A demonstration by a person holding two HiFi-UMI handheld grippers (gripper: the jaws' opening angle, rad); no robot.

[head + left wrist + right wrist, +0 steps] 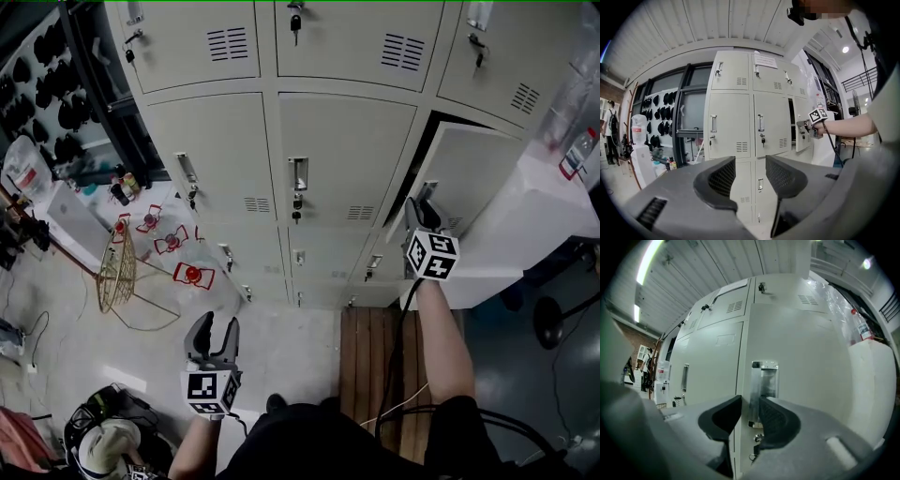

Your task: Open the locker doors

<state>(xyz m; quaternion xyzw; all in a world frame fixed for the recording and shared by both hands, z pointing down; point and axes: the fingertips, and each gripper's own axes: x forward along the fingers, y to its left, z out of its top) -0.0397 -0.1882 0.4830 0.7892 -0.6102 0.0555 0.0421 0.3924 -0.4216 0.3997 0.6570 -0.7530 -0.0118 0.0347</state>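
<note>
The grey lockers (342, 150) fill the wall ahead, and the right one in the middle row has its door (473, 164) swung ajar. My right gripper (419, 212) is level at that door's metal handle (764, 380). In the right gripper view its jaws (750, 401) straddle the strip between the door's edge and the handle, with a thin gap showing on both sides. My left gripper (214, 328) hangs low over the floor, open and empty, and faces the shut doors (740, 122) from a distance. Keys hang in several locks.
A wooden pallet (375, 361) lies on the floor under the right arm. A wire basket (117, 267) and red clamps (192, 275) lie on the left. A white cabinet (553, 211) with a bottle (577, 155) stands right of the lockers. Bags (103, 441) sit at the bottom left.
</note>
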